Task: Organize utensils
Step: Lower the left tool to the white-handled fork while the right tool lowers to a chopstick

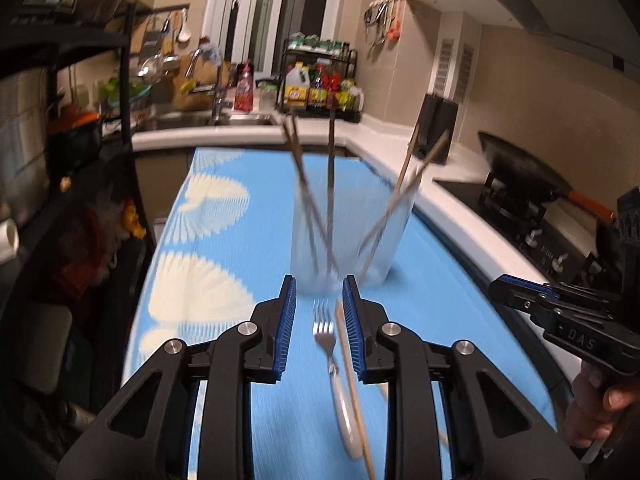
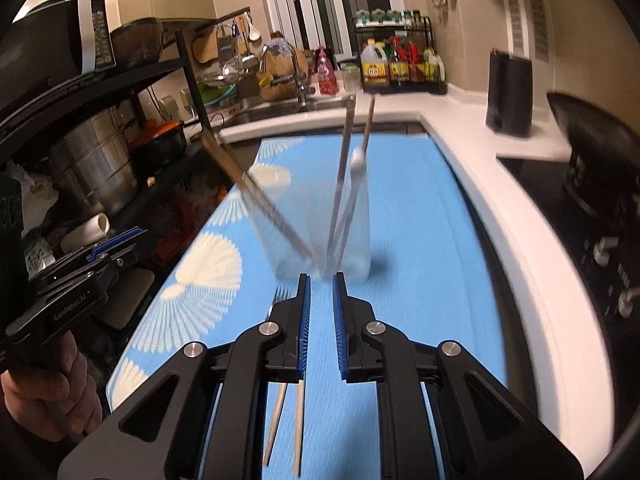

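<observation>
Left wrist view: the fork (image 1: 325,334) and a chopstick (image 1: 352,384) lie on the blue counter (image 1: 224,360) just below the left gripper (image 1: 319,300), long axes running along its slightly parted, empty fingers. Beyond, the clear cup (image 1: 352,236) holds several chopsticks.

Right wrist view: the right gripper (image 2: 321,296) is nearly closed, empty, just short of the cup; two chopsticks (image 2: 298,424) lie left beneath it.
</observation>
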A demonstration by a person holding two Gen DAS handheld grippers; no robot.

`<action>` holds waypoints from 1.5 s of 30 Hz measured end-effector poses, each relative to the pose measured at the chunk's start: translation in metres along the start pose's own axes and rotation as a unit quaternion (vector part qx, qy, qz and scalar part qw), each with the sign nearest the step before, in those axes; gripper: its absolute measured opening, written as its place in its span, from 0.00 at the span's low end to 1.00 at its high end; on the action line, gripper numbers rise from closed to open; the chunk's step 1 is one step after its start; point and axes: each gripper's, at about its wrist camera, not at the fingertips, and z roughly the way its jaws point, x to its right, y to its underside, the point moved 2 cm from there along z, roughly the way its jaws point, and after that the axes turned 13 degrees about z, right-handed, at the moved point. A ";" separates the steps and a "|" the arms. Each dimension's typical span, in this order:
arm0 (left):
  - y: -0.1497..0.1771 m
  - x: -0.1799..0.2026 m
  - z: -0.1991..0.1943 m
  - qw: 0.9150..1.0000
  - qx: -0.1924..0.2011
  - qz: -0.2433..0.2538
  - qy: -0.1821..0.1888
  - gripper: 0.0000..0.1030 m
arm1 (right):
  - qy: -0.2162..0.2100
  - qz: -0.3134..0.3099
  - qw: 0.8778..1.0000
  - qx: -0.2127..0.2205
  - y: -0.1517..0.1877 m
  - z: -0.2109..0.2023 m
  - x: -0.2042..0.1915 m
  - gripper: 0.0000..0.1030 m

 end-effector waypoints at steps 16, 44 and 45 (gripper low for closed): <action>0.102 0.028 0.050 0.994 -0.087 -0.037 0.055 0.23 | 0.037 -0.027 0.996 -0.078 0.134 0.062 0.006 0.13; 0.102 0.036 0.062 0.993 -0.114 -0.010 0.029 0.17 | 0.047 -0.024 0.995 -0.079 0.140 0.060 0.011 0.06; 0.103 0.034 0.060 0.993 -0.114 -0.009 0.027 0.17 | 0.049 -0.021 0.995 -0.079 0.140 0.059 0.012 0.06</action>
